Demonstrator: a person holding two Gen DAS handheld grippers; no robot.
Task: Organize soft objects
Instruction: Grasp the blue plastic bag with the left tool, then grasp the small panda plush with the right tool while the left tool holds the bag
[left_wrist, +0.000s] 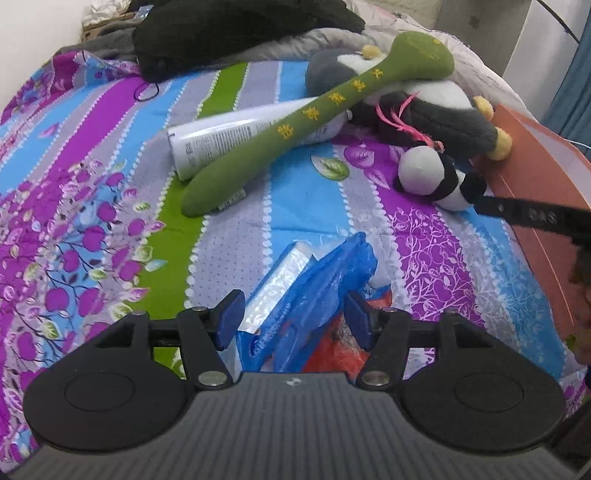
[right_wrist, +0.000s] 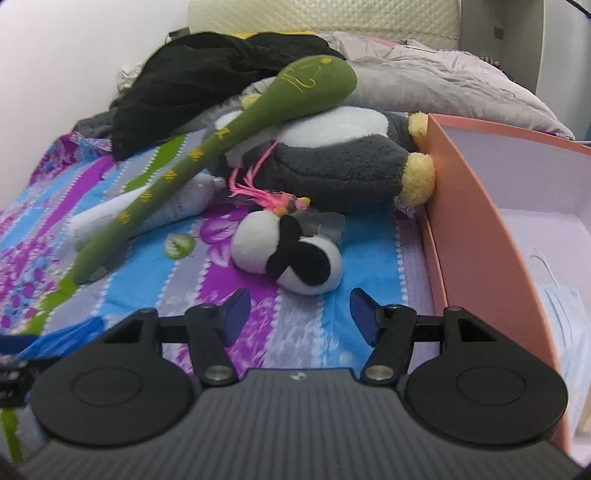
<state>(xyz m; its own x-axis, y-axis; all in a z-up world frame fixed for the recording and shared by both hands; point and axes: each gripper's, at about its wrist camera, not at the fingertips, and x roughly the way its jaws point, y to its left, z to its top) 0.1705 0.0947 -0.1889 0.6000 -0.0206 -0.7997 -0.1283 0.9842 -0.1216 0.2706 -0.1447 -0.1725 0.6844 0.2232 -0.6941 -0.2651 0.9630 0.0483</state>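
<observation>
Lying ahead of right gripper (right_wrist: 295, 314), panda plush (right_wrist: 288, 254)

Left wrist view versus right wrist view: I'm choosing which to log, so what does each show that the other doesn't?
Only the left wrist view shows the open left gripper above a blue plastic bag, plus a black hair tie.

Only the right wrist view shows the open right gripper over bare bedsheet and the pink box interior.

Both show the green plush club, small panda plush, grey penguin plush and white bottle.
</observation>
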